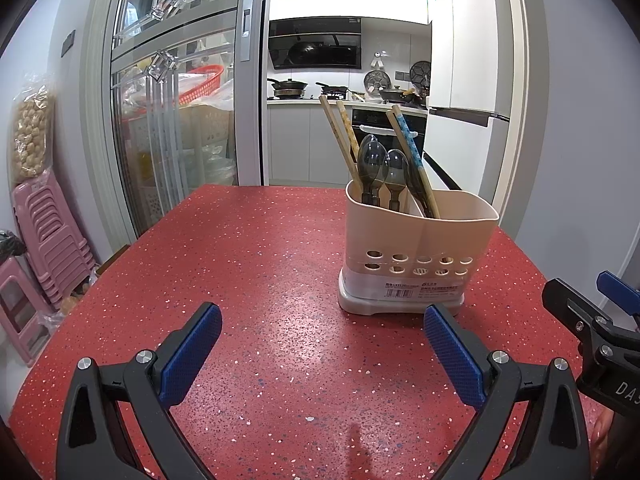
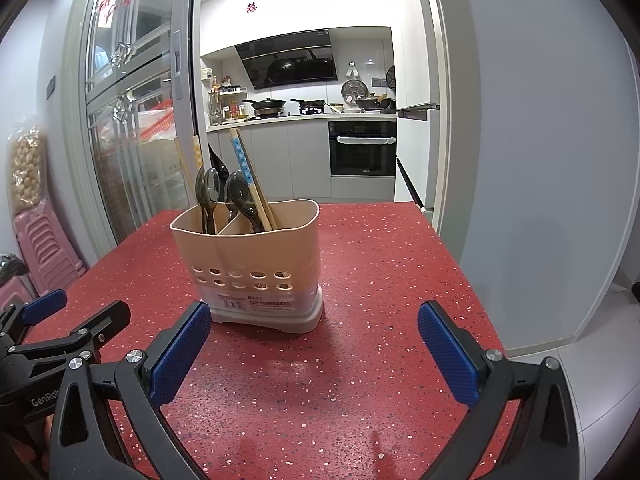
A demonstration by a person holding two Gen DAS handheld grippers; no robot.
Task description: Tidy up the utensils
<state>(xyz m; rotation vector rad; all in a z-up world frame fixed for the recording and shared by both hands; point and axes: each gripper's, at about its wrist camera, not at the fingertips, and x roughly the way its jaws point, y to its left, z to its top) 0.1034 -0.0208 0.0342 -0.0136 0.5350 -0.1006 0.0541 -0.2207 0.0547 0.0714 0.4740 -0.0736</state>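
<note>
Far left, off the table: stacked pink stools (image 1: 48, 236) against the wall, bag of round pale items (image 1: 30, 132) above them, then the glass sliding door (image 1: 176, 100). Left gripper (image 1: 322, 350) hovers low over the red speckled table (image 1: 240, 260), jaws spread wide, nothing between the blue pads (image 1: 192, 356). Right of centre in the left wrist view stands the beige utensil holder (image 1: 416, 248), upright on the table, beyond and slightly right of the left gripper, not touching it. Holder has a divider; left compartment holds dark spoons (image 1: 370, 164) bowl-up, plus wooden chopsticks (image 1: 340, 132) leaning left; right compartment holds more chopsticks, one with a blue patterned grip (image 1: 410, 140), and another dark spoon. Everything sits in the holder; no loose utensils on the tabletop in either view. Right gripper (image 2: 314, 354) also spread wide and empty, holder just ahead of its left pad (image 2: 180, 354), slight gap between them. Kitchen with oven (image 2: 362, 148) and range hood behind. Grey wall (image 2: 540, 160) at far right.
</note>
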